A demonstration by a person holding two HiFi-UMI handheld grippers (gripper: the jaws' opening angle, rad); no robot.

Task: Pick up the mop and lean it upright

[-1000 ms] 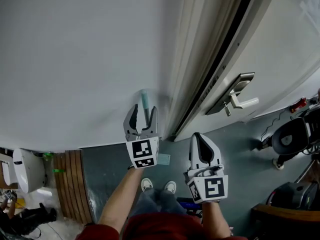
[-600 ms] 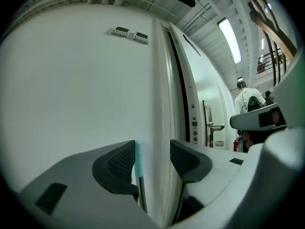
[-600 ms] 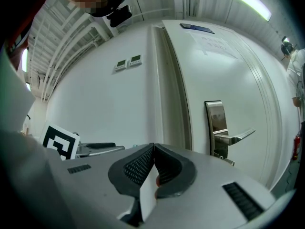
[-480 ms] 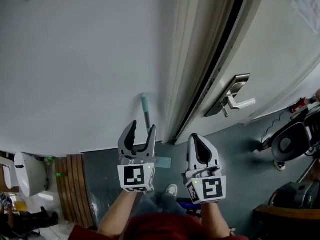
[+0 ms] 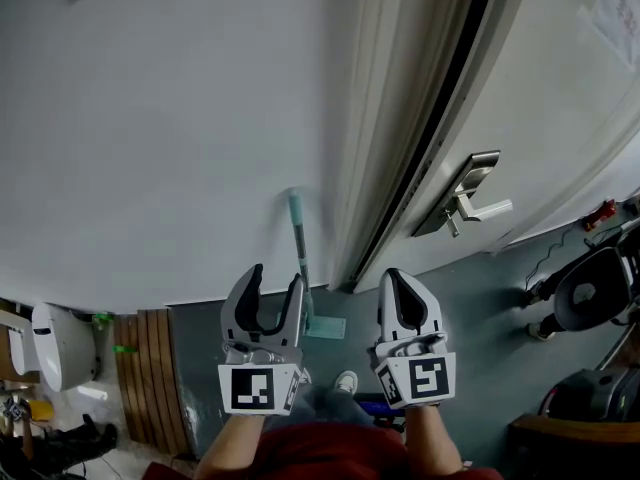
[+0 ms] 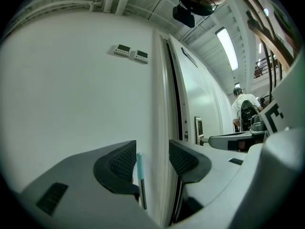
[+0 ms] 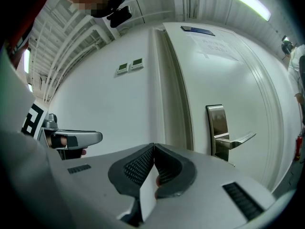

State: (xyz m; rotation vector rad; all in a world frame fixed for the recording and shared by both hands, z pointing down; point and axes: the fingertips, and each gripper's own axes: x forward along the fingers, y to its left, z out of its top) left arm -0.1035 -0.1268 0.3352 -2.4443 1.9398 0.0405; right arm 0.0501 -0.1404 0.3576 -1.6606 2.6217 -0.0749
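Observation:
The mop stands upright against the white wall just left of the door frame. Its teal-tipped handle rises from the teal mop head on the grey floor. My left gripper is open and drawn back from the handle. Its jaws have just been closing a little, with nothing gripped. In the left gripper view the handle shows beyond the gap of the left gripper, apart from both pads. My right gripper hangs to the right, shut on nothing, as the right gripper view shows.
A white door with a metal lever handle stands right of the mop, behind a dark frame gap. Wooden slats and a white fixture lie at the lower left. Dark equipment sits at the right. My shoe is below.
My left gripper has drawn back from the mop handle toward my body. The mop stays leaning upright against the wall. The right gripper has kept still.

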